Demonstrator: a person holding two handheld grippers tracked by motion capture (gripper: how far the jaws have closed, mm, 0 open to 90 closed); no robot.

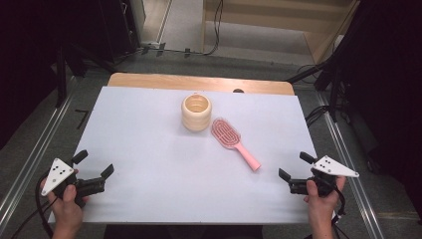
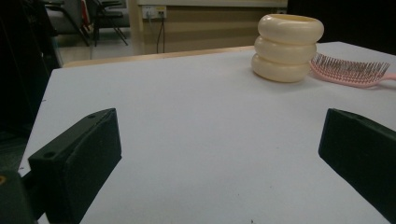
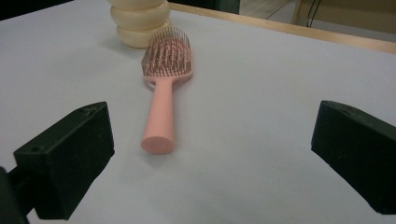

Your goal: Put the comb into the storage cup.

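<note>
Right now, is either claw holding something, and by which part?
Nothing is held. The left claw and the right claw are both open, near the table's front corners, apart from the pink hairbrush and the cream holder.

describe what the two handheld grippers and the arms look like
The left gripper and right gripper are black, each with two blocky square-ended jaws, a pale grey three-cornered plate dotted with small dark marks on top, and a black cable trailing back. The forearms are bare, with no sleeves in sight.
</note>
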